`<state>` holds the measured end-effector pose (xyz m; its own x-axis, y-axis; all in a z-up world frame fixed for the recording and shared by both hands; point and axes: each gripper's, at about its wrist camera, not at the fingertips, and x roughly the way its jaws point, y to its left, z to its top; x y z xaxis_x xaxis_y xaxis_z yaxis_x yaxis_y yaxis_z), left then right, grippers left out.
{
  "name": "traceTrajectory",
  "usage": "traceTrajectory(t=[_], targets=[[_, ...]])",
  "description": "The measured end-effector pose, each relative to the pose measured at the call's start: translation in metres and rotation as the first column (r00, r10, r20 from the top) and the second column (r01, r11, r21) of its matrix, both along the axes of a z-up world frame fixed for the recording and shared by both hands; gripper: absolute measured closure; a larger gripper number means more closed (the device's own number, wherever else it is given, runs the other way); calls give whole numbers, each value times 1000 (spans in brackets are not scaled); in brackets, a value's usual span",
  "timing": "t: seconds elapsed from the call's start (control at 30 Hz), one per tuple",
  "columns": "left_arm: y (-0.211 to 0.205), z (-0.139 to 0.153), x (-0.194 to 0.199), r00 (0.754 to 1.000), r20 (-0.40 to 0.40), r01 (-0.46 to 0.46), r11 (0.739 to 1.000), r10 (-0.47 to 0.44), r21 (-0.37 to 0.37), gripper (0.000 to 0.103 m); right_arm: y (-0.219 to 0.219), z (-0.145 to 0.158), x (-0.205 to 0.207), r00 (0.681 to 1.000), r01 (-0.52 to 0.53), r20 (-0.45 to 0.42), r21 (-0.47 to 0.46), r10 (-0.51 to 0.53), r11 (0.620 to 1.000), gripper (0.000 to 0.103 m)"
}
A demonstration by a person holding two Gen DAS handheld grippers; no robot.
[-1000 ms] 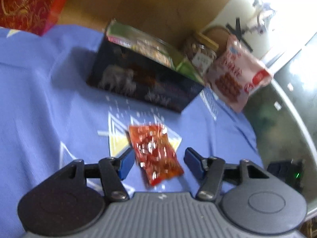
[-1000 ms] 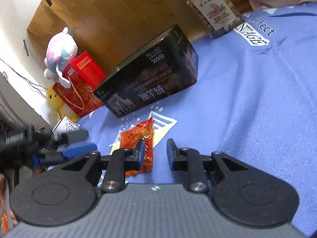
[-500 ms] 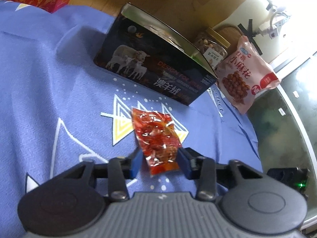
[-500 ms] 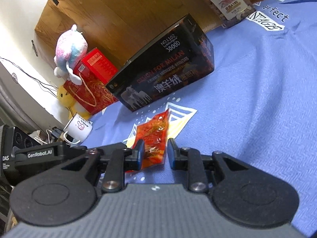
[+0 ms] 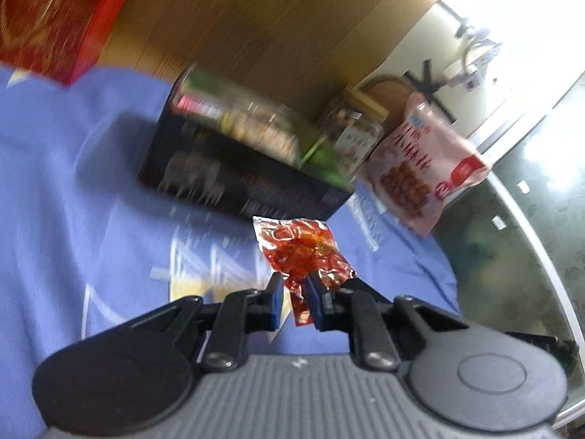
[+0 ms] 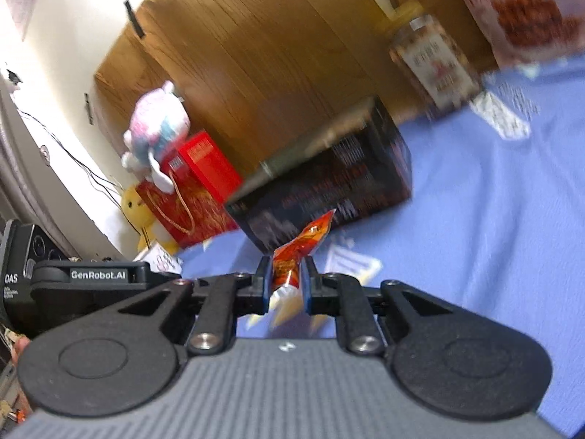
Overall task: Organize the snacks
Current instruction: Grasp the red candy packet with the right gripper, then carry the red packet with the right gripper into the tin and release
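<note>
two sets of tongs grip one red snack packet [image 5: 305, 252] at the same moment. left tongs [image 5: 295, 292]: jaws closing, blue pads pressed on the crumpled near end of the packet, which stands up and away from the tongs above the blue cloth [image 5: 73, 190] on the desk. right tongs [image 6: 286, 285]: jaws closing, pads clamped on the packet's [image 6: 298, 252] lower part; its pointed tip rises above the fingertips and its pale sealed edge hangs below them.

beyond the packet, a black carton [image 5: 234, 179] lies on the cloth, open at the top, with green-wrapped goods showing inside; details are blurred. a clear jar with a yellow lid [image 6: 433, 62] stands behind the carton's far corner, and a pink-and-white snack bag [image 5: 424, 168] leans just beside the jar. a red gift box [image 5: 47, 18] sits at the far left edge of the cloth. in the right wrist view, a red gift bag [image 6: 182, 205] with a cord handle stands left of the carton, with a pink-and-blue plush toy [image 6: 157, 124] on top of it and a yellow plush toy [image 6: 137, 206] beside it. a wooden panel [image 6: 263, 55] backs the whole arrangement.
</note>
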<state>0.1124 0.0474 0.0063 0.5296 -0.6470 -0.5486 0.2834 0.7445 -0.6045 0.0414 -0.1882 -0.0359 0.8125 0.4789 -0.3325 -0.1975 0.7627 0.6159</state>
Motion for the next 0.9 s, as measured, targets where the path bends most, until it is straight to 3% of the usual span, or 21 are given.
traceTrajectory(t=[0.27,0.4,0.5,0.57,0.67,0.9], targets=[[-5,38,53,994,106,-32,999,28,37,89,1,38,46,994,25,111,-52,-19,998,84],[-1,37,86,992,119,-61,996,52,69,89,6,42,85,993,18,114,-62,-11,998,83],[-4,30,111,982,161,-131,975,103,179,83,16,39,112,993,13,121,-90,-2,996,80],[-6,26,118,976,174,-168,955,127,244,82,27,33,131,995,-19,99,-134,32,991,73],[-4,25,108,972,205,-160,958,111,240,79,36,25,141,996,-21,82,-185,36,982,73],[-16,34,63,948,302,-195,936,103,292,73,8,29,87,989,44,142,-120,-27,992,68]])
